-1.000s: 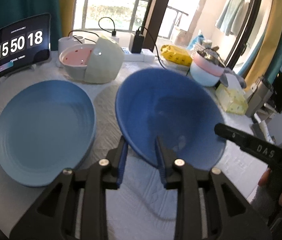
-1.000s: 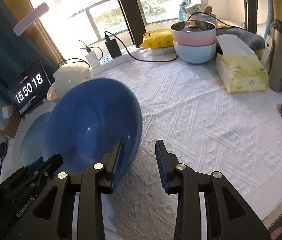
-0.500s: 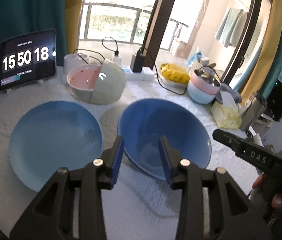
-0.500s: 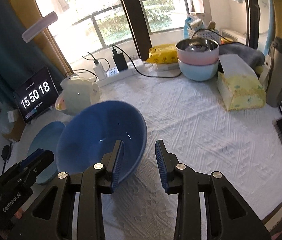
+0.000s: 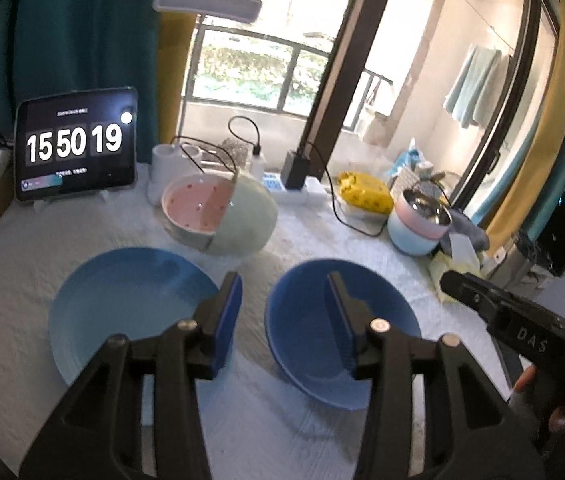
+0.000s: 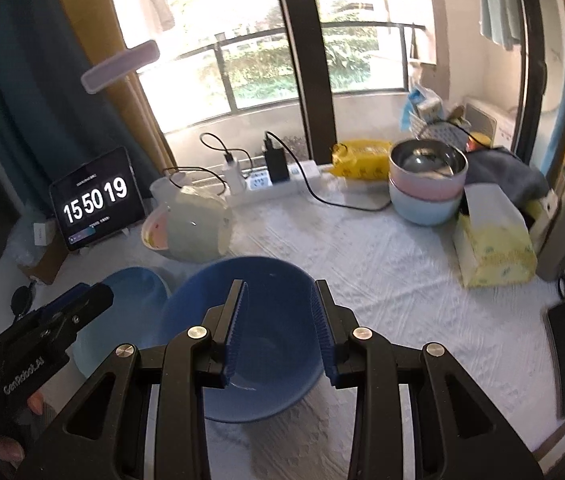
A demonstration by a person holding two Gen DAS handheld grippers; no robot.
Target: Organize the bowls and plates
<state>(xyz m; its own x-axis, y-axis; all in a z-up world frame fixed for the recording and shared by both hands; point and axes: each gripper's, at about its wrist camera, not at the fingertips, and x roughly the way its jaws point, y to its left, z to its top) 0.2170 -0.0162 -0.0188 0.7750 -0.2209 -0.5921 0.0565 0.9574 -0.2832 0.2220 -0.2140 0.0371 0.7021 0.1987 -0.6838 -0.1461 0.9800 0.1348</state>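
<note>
My left gripper (image 5: pixel 284 304) hangs above the white quilted tablecloth (image 5: pixel 322 232) with its jaws opening; nothing sits between its blue pads (image 5: pixel 228 312), and they frame bare cloth between two dishes. My right gripper (image 6: pixel 279 320) has its jaws apart and empty, with no contact on anything.

The deep dark-blue plastic bowl (image 5: pixel 306 320) rests upright on the cloth, free of both grippers. In the right wrist view the same bowl (image 6: pixel 270 280) lies below and beyond my right fingers. Just beside it, on its left, the flat light-blue round plate (image 5: pixel 122 304) lies on the cloth; whether the two rims touch I cannot tell.

Farther back stands a pale green bowl tipped on its side (image 5: pixel 242 220) against a pink-lined bowl (image 5: pixel 198 208). Near the window a stack of light-blue and pink bowls topped by a steel bowl (image 6: pixel 426 184) stands next to a yellow tissue box (image 6: pixel 494 248). A tablet clock (image 5: pixel 76 148) stands at the far left.
</note>
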